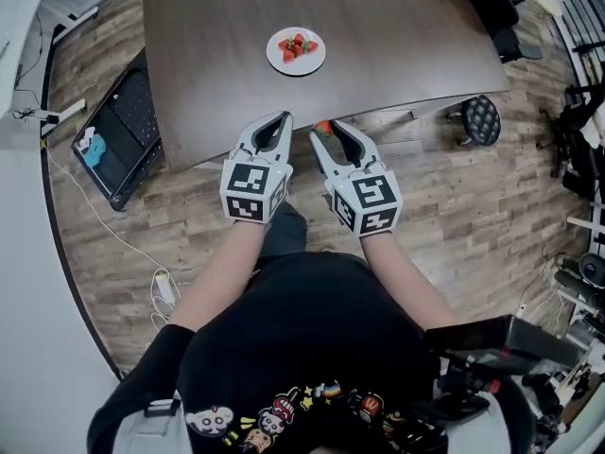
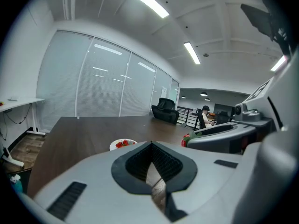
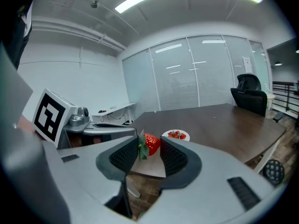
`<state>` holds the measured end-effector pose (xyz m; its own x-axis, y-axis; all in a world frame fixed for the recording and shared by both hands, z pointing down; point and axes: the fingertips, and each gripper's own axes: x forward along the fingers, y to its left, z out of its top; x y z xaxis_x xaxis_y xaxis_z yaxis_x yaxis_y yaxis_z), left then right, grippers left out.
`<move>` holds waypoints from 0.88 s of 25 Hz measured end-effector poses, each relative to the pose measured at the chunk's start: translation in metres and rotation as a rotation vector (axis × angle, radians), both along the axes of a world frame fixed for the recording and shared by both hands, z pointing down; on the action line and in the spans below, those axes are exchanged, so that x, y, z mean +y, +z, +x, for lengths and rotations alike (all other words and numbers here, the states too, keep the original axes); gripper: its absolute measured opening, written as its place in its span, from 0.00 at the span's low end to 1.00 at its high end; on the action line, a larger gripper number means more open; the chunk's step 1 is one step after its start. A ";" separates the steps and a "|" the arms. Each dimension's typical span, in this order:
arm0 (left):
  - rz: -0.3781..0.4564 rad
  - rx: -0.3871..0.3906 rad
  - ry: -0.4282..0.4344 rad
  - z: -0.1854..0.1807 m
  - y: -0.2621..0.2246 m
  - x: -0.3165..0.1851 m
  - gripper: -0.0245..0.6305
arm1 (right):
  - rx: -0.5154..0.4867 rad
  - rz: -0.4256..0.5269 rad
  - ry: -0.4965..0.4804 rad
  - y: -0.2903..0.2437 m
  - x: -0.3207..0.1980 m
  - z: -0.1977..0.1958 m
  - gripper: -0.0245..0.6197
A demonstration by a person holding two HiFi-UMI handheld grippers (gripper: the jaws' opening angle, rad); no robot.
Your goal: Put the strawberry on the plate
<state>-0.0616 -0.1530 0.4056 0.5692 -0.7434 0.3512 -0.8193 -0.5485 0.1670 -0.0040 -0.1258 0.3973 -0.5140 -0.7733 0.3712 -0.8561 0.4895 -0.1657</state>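
Note:
A white plate [image 1: 276, 61] with several strawberries on it sits at the middle of the dark wooden table [image 1: 378, 45]. My right gripper [image 1: 322, 131] hovers at the table's near edge, shut on a red strawberry [image 3: 150, 143] with green leaves, pinched between its fingertips. The plate [image 3: 186, 137] lies ahead of it on the table. Beside it on the left, my left gripper [image 1: 284, 117] is shut with nothing in it. In the left gripper view the plate [image 2: 113, 147] shows beyond the closed jaws, and the held strawberry [image 2: 186, 137] is at the right.
A black bin [image 1: 123, 140] with bits in it lies on the wood floor left of the table. A power strip and cables [image 1: 165, 287] trail nearby. A chair base [image 1: 480, 119] stands under the table's right edge. Black office chairs [image 3: 250, 99] stand beyond the table.

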 end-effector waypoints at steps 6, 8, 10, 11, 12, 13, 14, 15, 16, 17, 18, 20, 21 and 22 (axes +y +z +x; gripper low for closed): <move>-0.018 0.006 0.020 -0.017 0.009 -0.041 0.02 | 0.018 -0.018 0.036 0.006 -0.036 -0.013 0.27; -0.022 0.012 0.028 -0.019 0.012 -0.051 0.02 | 0.029 -0.022 0.042 0.008 -0.044 -0.016 0.27; -0.031 0.018 0.036 -0.021 0.017 -0.059 0.02 | 0.037 -0.032 0.046 0.011 -0.051 -0.020 0.27; -0.036 0.022 0.040 -0.021 0.019 -0.063 0.02 | 0.040 -0.037 0.048 0.013 -0.055 -0.022 0.27; -0.040 0.025 0.044 -0.021 0.020 -0.066 0.02 | 0.043 -0.042 0.051 0.014 -0.057 -0.023 0.27; -0.042 0.029 0.048 -0.021 0.021 -0.068 0.02 | 0.046 -0.047 0.052 0.016 -0.060 -0.024 0.27; -0.045 0.032 0.051 -0.021 0.022 -0.070 0.02 | 0.050 -0.051 0.052 0.018 -0.062 -0.025 0.27; -0.048 0.035 0.053 -0.021 0.024 -0.071 0.02 | 0.053 -0.056 0.052 0.020 -0.064 -0.026 0.27; -0.053 0.036 0.054 -0.022 0.025 -0.071 0.02 | 0.055 -0.061 0.051 0.021 -0.064 -0.027 0.27; -0.057 0.036 0.056 -0.023 0.027 -0.071 0.02 | 0.054 -0.066 0.051 0.023 -0.065 -0.029 0.27; -0.060 0.035 0.056 -0.023 0.028 -0.072 0.02 | 0.052 -0.068 0.051 0.024 -0.065 -0.030 0.27; -0.061 0.032 0.054 -0.024 0.029 -0.074 0.02 | 0.047 -0.069 0.052 0.027 -0.067 -0.031 0.27; -0.059 0.031 0.050 -0.025 0.030 -0.075 0.02 | 0.045 -0.070 0.053 0.028 -0.068 -0.030 0.27; -0.058 0.030 0.046 -0.025 0.030 -0.077 0.02 | 0.044 -0.072 0.052 0.030 -0.069 -0.029 0.27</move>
